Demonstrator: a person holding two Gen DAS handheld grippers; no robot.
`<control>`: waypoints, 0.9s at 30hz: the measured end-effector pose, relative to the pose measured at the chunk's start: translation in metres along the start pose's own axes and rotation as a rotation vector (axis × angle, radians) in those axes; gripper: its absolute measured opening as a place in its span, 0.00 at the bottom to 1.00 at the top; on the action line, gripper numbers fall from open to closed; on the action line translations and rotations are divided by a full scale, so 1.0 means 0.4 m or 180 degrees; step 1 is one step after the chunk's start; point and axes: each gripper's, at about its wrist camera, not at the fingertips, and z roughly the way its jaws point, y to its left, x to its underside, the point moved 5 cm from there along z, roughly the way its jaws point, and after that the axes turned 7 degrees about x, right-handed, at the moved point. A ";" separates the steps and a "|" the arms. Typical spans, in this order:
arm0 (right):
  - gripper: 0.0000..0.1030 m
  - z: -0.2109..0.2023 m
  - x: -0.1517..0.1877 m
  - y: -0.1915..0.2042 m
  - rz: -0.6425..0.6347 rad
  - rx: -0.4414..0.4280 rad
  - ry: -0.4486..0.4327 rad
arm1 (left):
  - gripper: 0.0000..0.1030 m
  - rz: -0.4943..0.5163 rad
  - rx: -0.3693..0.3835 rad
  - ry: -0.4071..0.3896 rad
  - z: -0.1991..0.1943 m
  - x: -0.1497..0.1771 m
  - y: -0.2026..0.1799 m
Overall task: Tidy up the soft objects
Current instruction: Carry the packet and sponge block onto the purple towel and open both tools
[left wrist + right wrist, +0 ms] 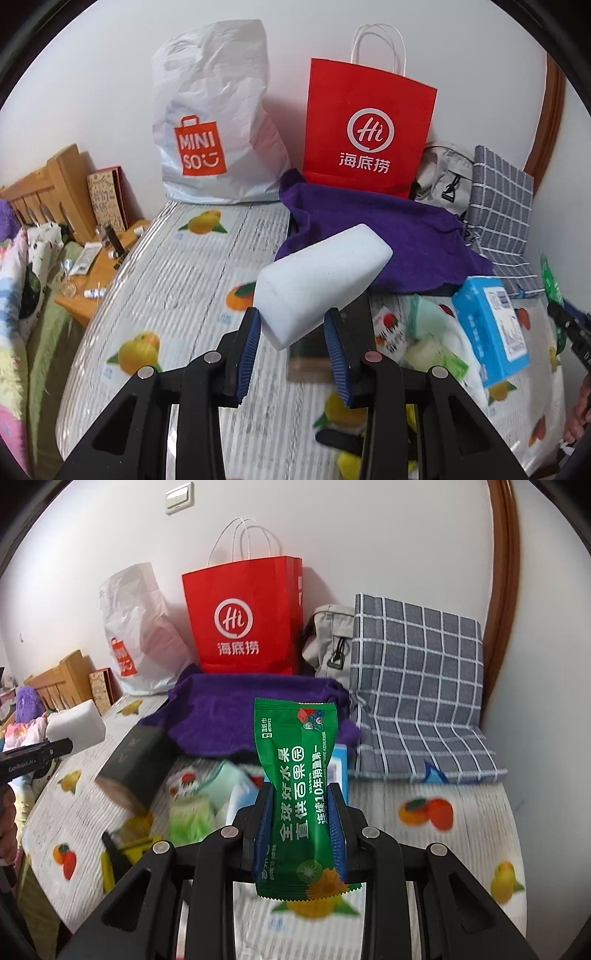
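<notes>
My left gripper (293, 325) is shut on a white sponge block (321, 280) and holds it above the fruit-print cover; the sponge also shows in the right wrist view (75, 727). My right gripper (301, 805) is shut on a green wet-wipes pack (297, 786), held upright above the bed. A purple towel (373, 236) (236, 709) lies crumpled at the back in front of the red bag. A blue tissue pack (487, 328) and a pale green soft item (188, 812) lie on the cover below.
A red paper bag (365, 129) (243, 620), a white Miniso bag (210, 122), a grey backpack (328, 642) and a grey checked cushion (417, 686) stand along the wall. A dark green box (136, 764) lies on the cover. A wooden bedside shelf (92, 266) is at left.
</notes>
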 end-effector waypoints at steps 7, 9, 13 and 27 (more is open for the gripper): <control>0.28 0.102 -0.076 0.018 -0.0019 -0.0038 0.0043 | 0.33 0.0084 -0.0018 0.0045 0.081 -0.070 -0.033; 0.28 0.129 -0.094 0.020 -0.0018 -0.0047 0.0053 | 0.33 0.0069 -0.0022 0.0059 0.104 -0.091 -0.039; 0.28 0.183 -0.124 0.024 -0.0023 -0.0033 0.0077 | 0.33 0.0063 -0.0030 0.0076 0.152 -0.131 -0.053; 0.28 0.374 -0.218 0.032 -0.0042 -0.0110 0.0321 | 0.33 0.0054 -0.0085 0.0203 0.341 -0.245 -0.080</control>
